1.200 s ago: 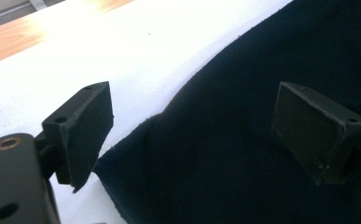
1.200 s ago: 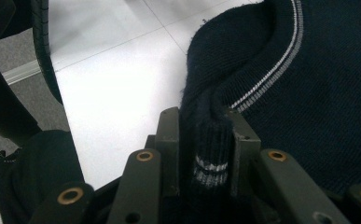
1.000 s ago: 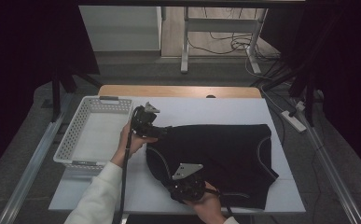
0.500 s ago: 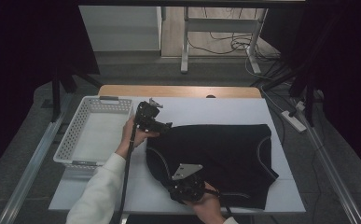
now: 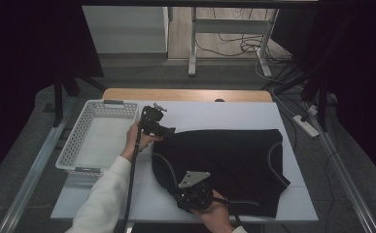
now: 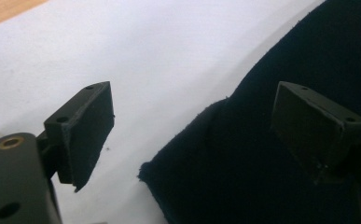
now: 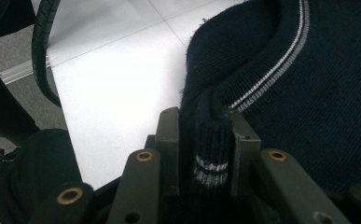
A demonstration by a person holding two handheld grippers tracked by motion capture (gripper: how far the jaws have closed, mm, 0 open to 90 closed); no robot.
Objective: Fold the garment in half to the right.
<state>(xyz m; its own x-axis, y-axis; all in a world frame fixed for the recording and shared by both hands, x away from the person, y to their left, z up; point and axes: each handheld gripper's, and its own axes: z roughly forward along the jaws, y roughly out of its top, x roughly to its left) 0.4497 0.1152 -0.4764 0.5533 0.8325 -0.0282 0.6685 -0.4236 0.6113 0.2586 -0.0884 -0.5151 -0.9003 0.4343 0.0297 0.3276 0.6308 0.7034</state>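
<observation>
the dark navy sweater (image 5: 224, 165) lies spread on the white table (image 5: 224, 114), partly folded, with its striped ribbed edge toward the person's side. the right gripper (image 5: 193, 194) sits at the near edge of the garment; in the right gripper view its jaws are pressed together on a fold of the striped ribbed trim (image 7: 210, 149), pinching it firmly. the left gripper (image 5: 168, 130) is held at the far left corner of the sweater, just beside the white plastic basket (image 5: 78, 141); in the left gripper view its jaws are spread wide, one over bare table and one over dark fabric, with the sweater's corner (image 6: 178, 154) lying between them and not yet gripped. judged from this layout, one hold is secured and the second is only in preparation. the remaining work appears to be: close the left jaws on the corner, then lift or fold the garment with both holds, and possibly transfer it to the basket, which holds nothing visible. the fold is therefore at an early stage, with the sweater resting wholly on the table.
</observation>
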